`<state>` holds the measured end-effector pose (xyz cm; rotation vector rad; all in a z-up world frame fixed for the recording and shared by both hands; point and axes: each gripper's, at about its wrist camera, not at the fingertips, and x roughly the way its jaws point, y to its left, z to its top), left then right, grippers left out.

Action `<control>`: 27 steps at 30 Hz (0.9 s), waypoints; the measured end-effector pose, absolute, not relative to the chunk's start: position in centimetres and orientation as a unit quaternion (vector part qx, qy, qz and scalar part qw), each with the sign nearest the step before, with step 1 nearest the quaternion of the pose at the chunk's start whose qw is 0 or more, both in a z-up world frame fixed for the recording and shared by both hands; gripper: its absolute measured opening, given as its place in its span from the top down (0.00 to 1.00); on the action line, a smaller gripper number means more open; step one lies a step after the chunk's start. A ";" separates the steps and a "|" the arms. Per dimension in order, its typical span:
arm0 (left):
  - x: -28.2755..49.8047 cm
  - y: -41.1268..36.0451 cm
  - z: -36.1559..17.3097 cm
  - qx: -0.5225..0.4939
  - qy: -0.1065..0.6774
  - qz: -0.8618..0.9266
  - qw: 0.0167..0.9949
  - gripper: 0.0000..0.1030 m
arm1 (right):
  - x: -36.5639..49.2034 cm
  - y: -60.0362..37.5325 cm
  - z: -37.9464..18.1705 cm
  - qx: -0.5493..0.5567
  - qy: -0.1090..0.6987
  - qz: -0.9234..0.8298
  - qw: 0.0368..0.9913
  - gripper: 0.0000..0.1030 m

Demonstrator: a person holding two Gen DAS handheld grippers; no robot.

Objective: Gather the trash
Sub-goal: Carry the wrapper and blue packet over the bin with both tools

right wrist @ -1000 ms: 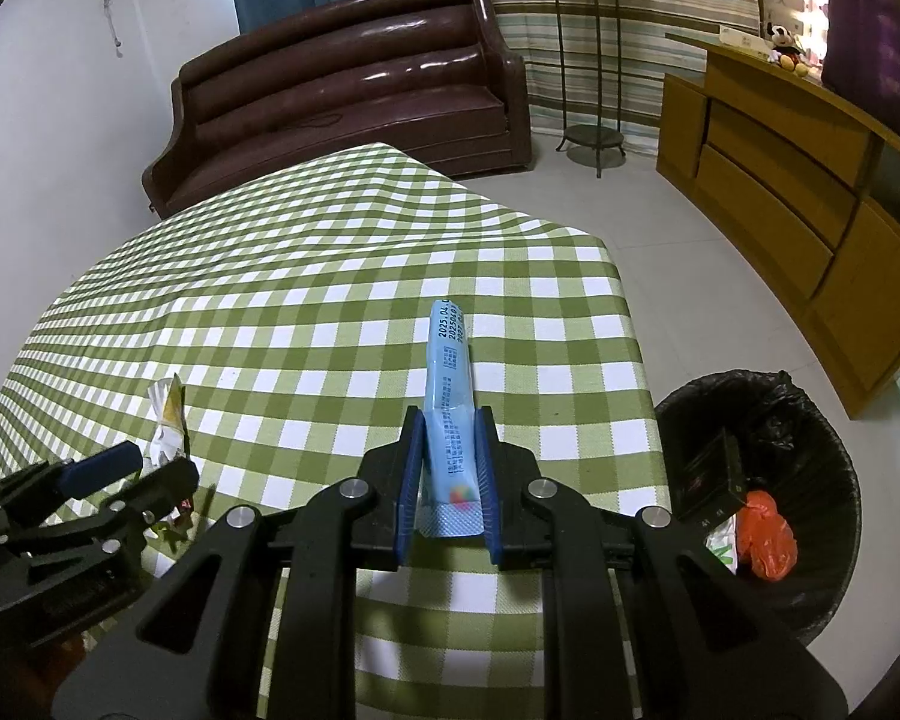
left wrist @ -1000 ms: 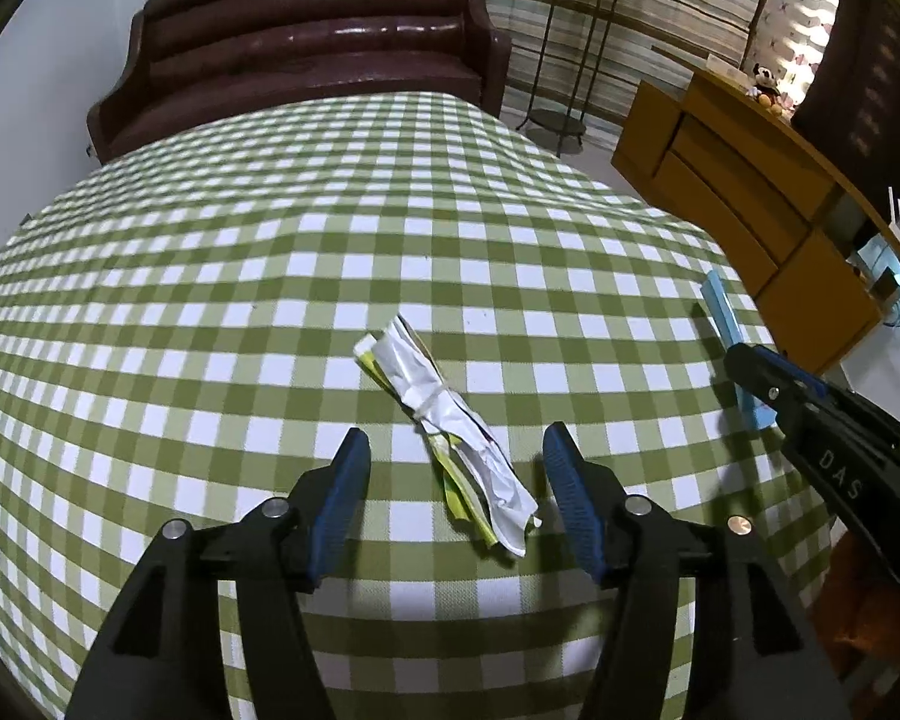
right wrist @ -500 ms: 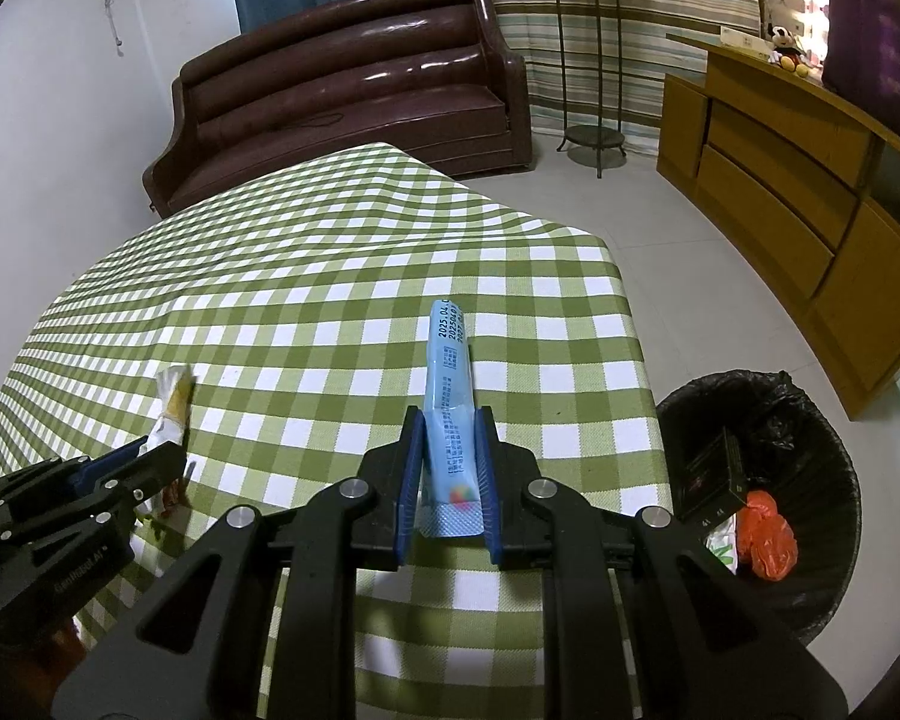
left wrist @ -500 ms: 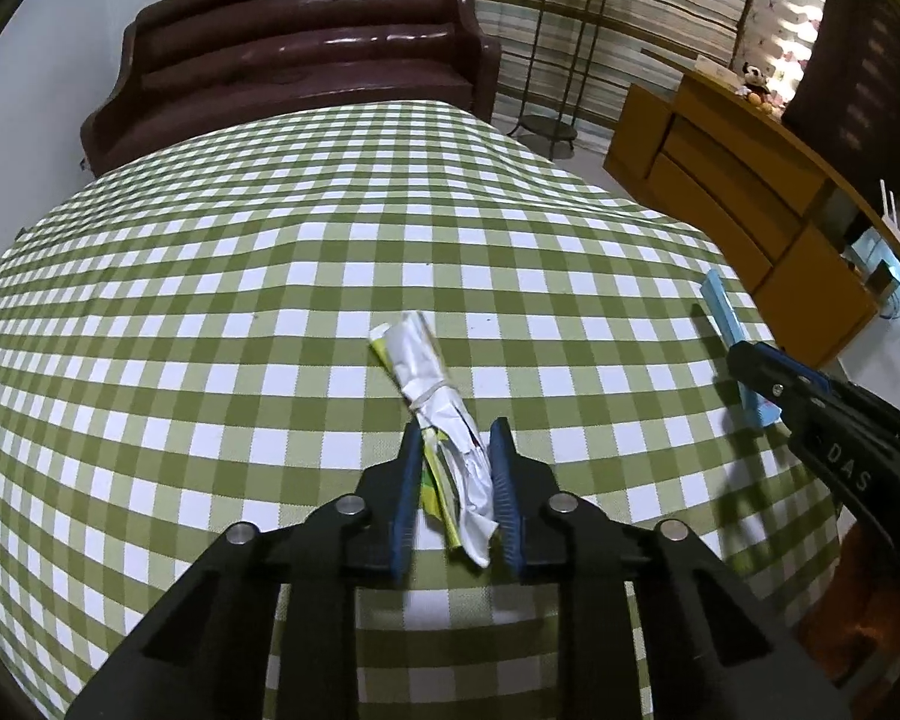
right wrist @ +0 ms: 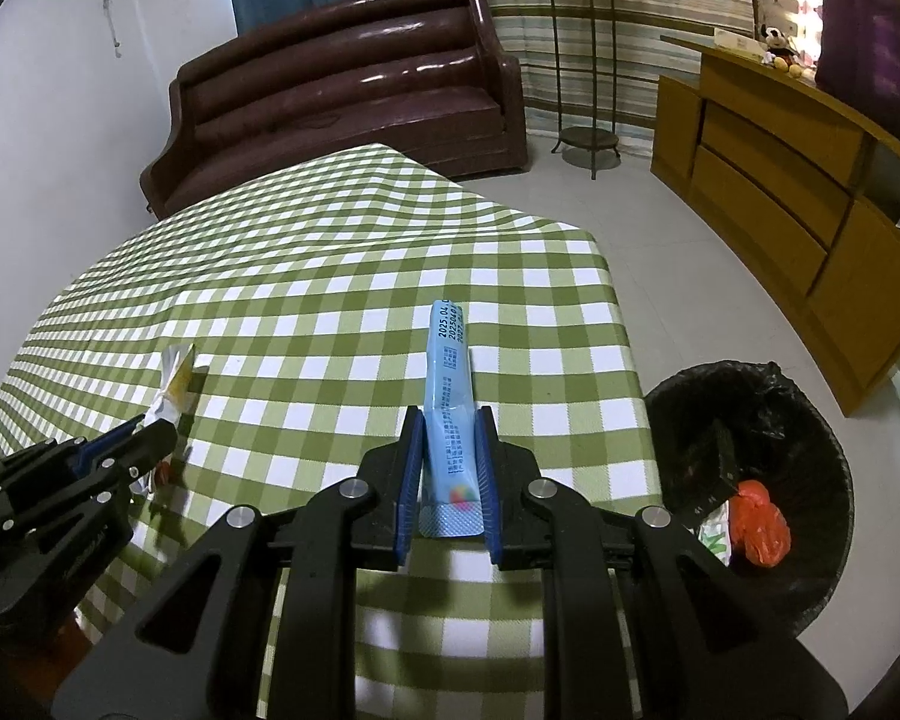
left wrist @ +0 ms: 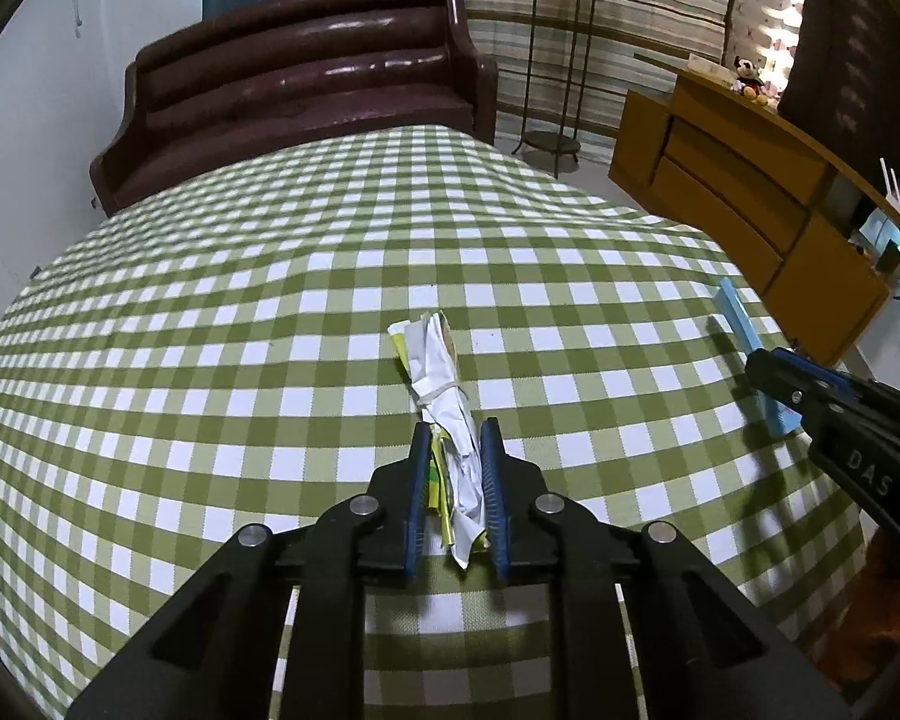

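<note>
Left gripper (left wrist: 455,450): clamped on the near end of a crumpled white-and-yellow wrapper (left wrist: 435,372); the far end is seen lying on the green-checked surface (left wrist: 270,312).

Right gripper (right wrist: 447,438): closed on a light blue packet (right wrist: 448,372), which is pointed forward above the surface near its right edge.

A black-lined trash bin (right wrist: 810,420) is noted on the floor just right of the surface, with an orange scrap (right wrist: 756,522) inside. A brown sofa (right wrist: 342,90) is seen beyond.

Left wrist view: close above the checked tablecloth (left wrist: 270,324), tilted down toward the sofa (left wrist: 306,90). Right wrist view: likewise, nearer the table's right edge, over the bin (right wrist: 810,420). Shared: tablecloth, sofa, sideboard (right wrist: 780,180).
</note>
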<state>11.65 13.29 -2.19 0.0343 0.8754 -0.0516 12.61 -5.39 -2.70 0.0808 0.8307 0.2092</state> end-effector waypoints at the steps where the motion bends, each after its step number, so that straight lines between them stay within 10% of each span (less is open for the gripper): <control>1: 11.5 13.1 -2.0 0.021 0.419 -0.025 0.908 0.83 | 12.4 -5.5 -2.6 0.040 0.401 0.100 0.910 0.83; 27: 12.1 -1.2 1.2 0.062 0.352 -0.157 0.921 0.83 | 8.1 -19.2 -0.3 0.067 0.360 -0.024 0.930 0.83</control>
